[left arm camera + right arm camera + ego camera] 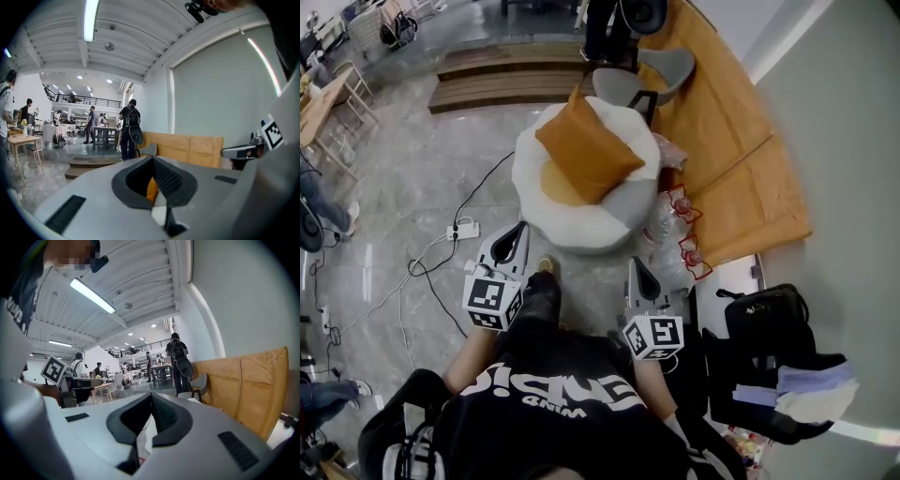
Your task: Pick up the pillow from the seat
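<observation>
Your left tongs (520, 229) and right tongs (636, 265) are clenched empty; open them, then pinch the pillow (589, 145) at its edge.

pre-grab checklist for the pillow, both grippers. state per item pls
1. Orange pillow on the seat, nothing on top of it: ok.
2. Left gripper open for the grab: not ok, shut and empty.
3. Right gripper open: not ok, shut and empty.
4. Grippers at the pillow: not ok, both short of the seat.
5. Power strip cable clear of the feet: cannot tell, feet mostly hidden.
</observation>
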